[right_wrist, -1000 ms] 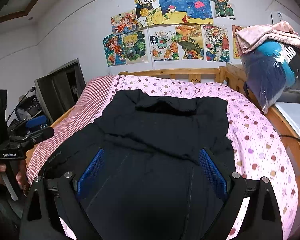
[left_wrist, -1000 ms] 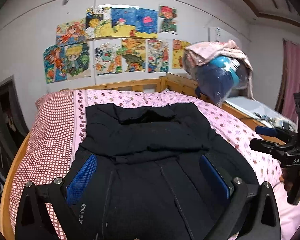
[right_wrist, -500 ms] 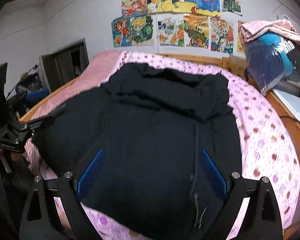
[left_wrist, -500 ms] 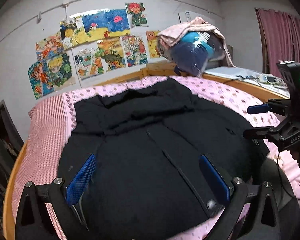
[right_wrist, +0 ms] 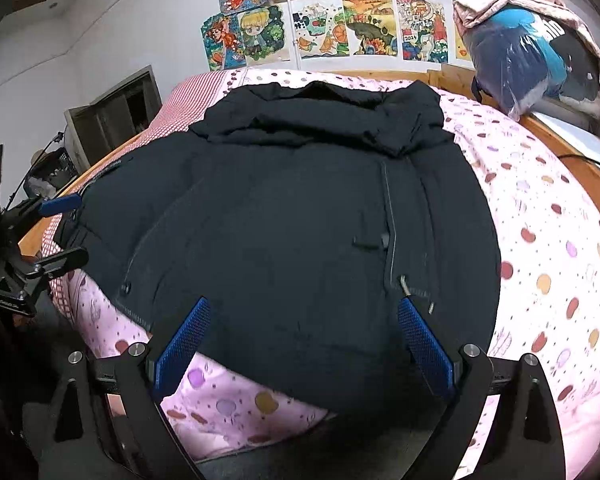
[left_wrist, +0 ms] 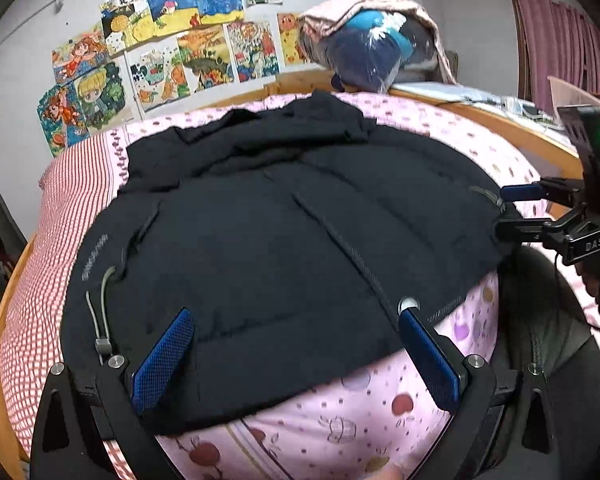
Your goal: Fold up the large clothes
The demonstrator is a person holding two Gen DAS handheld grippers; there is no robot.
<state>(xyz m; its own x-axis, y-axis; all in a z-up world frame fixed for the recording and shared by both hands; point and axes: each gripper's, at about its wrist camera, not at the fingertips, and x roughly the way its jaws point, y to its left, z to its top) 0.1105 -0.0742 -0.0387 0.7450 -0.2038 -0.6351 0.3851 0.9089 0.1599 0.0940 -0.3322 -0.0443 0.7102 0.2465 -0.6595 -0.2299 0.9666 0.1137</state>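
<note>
Both grippers stand spread and hold nothing: the left gripper (left_wrist: 294, 354) hangs over the near hem on its own side, and the right gripper (right_wrist: 304, 346) does the same over its part of the hem, blue pads wide apart above the cloth.

Between them lies the task's thing, a black padded jacket (left_wrist: 284, 232), spread front-up on the bed with its hood (right_wrist: 320, 116) bunched toward the headboard and its hem toward the person. A zip line (right_wrist: 390, 216) runs down the front, and a grey drawcord (left_wrist: 100, 312) trails at the hem corner on the left side.

By its look the jacket is soft, puffy and fairly bulky: it should compress under the pads, spring back, and slide a little on its smooth shell. A shallow pinch would likely take only the outer layer, so a deep bite at the hem corners or the side seams seems the safer hold, with both sides lifted together.

Under it is a pink dotted bedsheet (right_wrist: 540, 240), with a red checked sheet (left_wrist: 40, 248) to the left. Beyond are a wooden bed frame (right_wrist: 572, 156), a bagged bundle (right_wrist: 516, 48) and drawings on the wall (left_wrist: 172, 40).
</note>
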